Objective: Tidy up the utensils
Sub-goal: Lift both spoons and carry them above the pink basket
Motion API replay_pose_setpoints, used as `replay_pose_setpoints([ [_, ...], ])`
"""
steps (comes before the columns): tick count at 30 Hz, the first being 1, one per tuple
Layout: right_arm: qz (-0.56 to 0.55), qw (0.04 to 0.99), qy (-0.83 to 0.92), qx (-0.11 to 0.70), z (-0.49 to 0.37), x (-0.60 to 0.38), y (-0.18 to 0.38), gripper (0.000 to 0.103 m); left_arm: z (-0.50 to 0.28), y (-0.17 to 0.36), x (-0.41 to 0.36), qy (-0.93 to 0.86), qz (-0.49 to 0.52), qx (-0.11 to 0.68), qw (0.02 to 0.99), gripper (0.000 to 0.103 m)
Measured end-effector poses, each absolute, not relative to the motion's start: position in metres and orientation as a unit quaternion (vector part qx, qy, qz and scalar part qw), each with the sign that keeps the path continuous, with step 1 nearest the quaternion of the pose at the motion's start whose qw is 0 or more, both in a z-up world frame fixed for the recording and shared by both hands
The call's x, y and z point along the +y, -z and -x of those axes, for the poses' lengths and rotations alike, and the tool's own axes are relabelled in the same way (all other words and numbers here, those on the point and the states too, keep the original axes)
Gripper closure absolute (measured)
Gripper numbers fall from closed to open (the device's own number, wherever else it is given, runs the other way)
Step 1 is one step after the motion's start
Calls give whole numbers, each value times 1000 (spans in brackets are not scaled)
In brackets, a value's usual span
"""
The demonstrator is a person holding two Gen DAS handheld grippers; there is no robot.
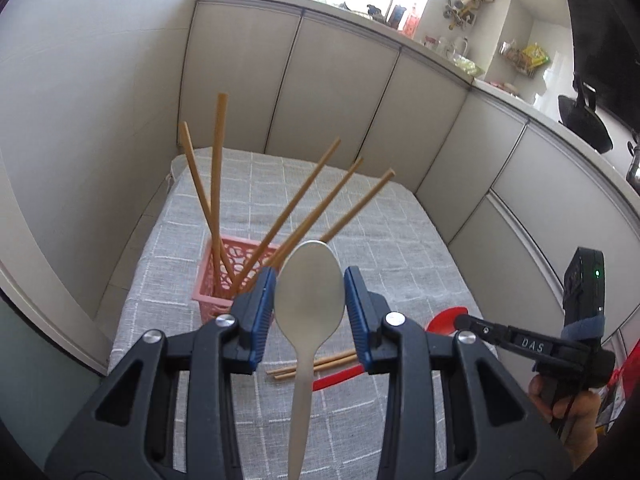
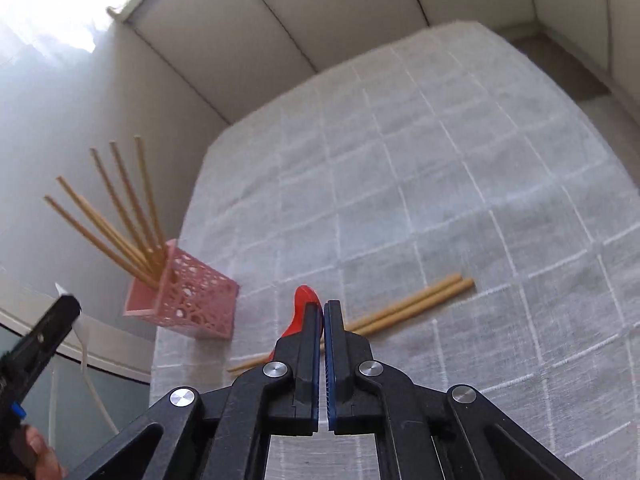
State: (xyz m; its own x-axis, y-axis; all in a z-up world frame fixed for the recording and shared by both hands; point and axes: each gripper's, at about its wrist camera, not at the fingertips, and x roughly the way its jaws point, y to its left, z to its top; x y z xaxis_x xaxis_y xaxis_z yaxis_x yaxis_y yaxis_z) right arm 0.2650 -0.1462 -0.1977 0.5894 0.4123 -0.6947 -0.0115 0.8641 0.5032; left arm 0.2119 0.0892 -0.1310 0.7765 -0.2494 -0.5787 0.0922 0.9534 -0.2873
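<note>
My left gripper (image 1: 310,280) holds a silver metal spoon (image 1: 309,300), bowl up between the blue pads, above the table. Just beyond it stands a pink lattice holder (image 1: 224,276) with several wooden chopsticks (image 1: 218,184) leaning out; it also shows in the right wrist view (image 2: 188,300). My right gripper (image 2: 323,312) is shut and empty, hovering over a red spoon (image 2: 302,304) and a pair of loose chopsticks (image 2: 416,304) that lie on the cloth. In the left wrist view the red spoon (image 1: 444,318) and the loose chopsticks (image 1: 320,364) lie behind my fingers.
A grey checked cloth (image 2: 440,160) covers the small table. Grey cabinet doors (image 1: 340,92) close in behind and to the right. The holder stands near the table's left edge. The right gripper's body and the hand holding it (image 1: 560,360) are at the left view's right side.
</note>
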Motion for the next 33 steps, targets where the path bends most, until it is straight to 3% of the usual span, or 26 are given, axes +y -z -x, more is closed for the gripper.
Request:
replay_pose_setpoints([
  [11, -180, 916, -129, 334, -234, -113, 129, 102, -231, 106, 128, 49, 180, 209, 960, 66],
  [22, -135, 937, -154, 284, -237, -77, 91, 102, -257, 111, 132, 42, 158, 115, 980, 66],
  [33, -96, 945, -152, 274, -236, -55, 93, 102, -268, 157, 139, 43, 149, 133, 979, 66],
])
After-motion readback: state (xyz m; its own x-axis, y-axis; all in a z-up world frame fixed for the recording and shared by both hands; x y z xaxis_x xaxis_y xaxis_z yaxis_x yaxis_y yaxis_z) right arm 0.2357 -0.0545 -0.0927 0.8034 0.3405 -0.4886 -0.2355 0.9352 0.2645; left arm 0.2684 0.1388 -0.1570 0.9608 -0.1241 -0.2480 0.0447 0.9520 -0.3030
